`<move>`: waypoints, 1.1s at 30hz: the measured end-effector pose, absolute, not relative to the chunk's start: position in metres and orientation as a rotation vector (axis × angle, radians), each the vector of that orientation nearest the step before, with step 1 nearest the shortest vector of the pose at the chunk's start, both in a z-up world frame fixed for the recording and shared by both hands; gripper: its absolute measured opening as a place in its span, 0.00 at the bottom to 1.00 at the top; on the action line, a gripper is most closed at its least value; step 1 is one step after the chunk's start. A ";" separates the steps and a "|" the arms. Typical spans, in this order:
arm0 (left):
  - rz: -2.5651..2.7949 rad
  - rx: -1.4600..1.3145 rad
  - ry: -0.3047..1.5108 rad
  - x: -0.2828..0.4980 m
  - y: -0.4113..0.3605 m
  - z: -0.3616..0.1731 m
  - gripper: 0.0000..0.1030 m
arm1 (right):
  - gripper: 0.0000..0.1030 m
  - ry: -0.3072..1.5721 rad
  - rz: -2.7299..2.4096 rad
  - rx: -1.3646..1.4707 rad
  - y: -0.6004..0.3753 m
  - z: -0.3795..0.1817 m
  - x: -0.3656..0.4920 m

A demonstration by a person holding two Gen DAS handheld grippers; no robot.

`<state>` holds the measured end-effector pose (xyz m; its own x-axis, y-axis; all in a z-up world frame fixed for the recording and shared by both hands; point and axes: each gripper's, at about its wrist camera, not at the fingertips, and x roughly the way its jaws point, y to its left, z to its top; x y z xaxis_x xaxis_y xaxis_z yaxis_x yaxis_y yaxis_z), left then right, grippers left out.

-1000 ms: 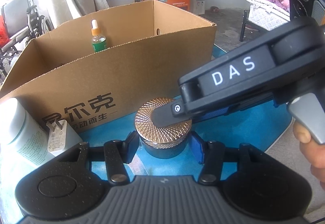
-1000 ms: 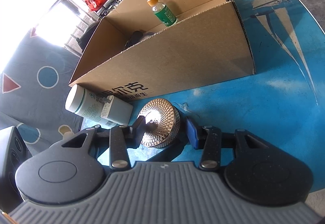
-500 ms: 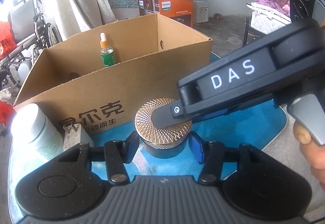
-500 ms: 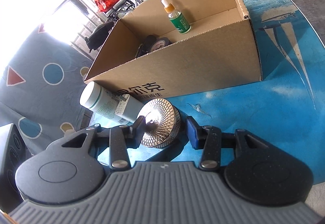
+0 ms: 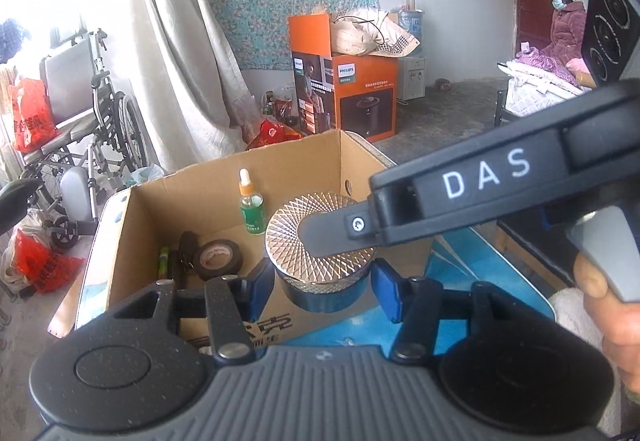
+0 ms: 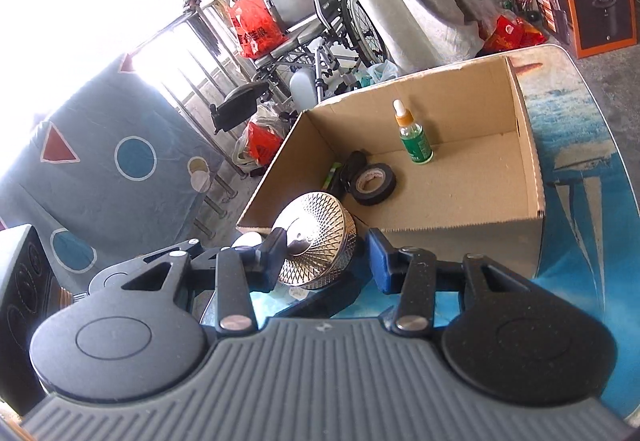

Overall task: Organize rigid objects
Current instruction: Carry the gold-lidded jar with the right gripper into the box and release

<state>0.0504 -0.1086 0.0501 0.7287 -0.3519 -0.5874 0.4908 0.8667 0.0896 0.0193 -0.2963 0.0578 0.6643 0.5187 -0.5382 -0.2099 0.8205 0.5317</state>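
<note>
Got the metal-lidded jar pinched between my left gripper and right gripper, both half-open, mid-frame over the cardboard box; next I lower it into the bare floor right of the tape roll.

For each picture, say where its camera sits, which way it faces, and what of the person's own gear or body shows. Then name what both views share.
Left wrist: on the left gripper, facing box and room; right gripper and hand cross in.
Right wrist: on the right gripper, looking down into the box; only its fingers show.
Shared: jar, dropper bottle, tape.
</note>
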 end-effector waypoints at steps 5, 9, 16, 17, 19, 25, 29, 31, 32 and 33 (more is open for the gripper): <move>-0.465 0.232 0.608 0.098 -0.125 0.066 0.53 | 0.42 0.750 0.447 0.408 -0.310 0.084 0.069; -0.463 0.182 0.699 0.152 -0.137 0.058 0.53 | 0.43 0.820 0.446 0.381 -0.321 0.084 0.128; -0.433 0.120 0.851 0.234 -0.151 0.025 0.53 | 0.43 0.990 0.445 0.348 -0.336 0.052 0.228; -0.430 0.109 0.871 0.243 -0.153 0.020 0.53 | 0.43 1.011 0.447 0.330 -0.333 0.045 0.240; -0.421 0.092 0.899 0.257 -0.154 0.013 0.53 | 0.43 1.036 0.451 0.297 -0.331 0.037 0.255; -0.387 0.055 0.946 0.286 -0.162 0.000 0.53 | 0.43 1.070 0.455 0.224 -0.326 0.020 0.295; -0.370 0.032 0.971 0.298 -0.167 -0.006 0.53 | 0.43 1.075 0.450 0.156 -0.325 0.015 0.305; -0.364 0.011 0.999 0.304 -0.169 -0.012 0.52 | 0.43 1.081 0.444 0.130 -0.323 0.010 0.310; -0.366 0.004 1.015 0.306 -0.170 -0.015 0.54 | 0.43 1.085 0.441 0.125 -0.323 0.008 0.312; -0.365 -0.005 1.036 0.310 -0.171 -0.019 0.54 | 0.43 1.082 0.434 0.111 -0.322 0.005 0.314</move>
<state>0.3096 -0.1711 -0.0187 0.4553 -0.2985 -0.8388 0.2941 0.9397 -0.1748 0.3140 -0.3220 0.0054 0.3946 0.3953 -0.8295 -0.2881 0.9104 0.2968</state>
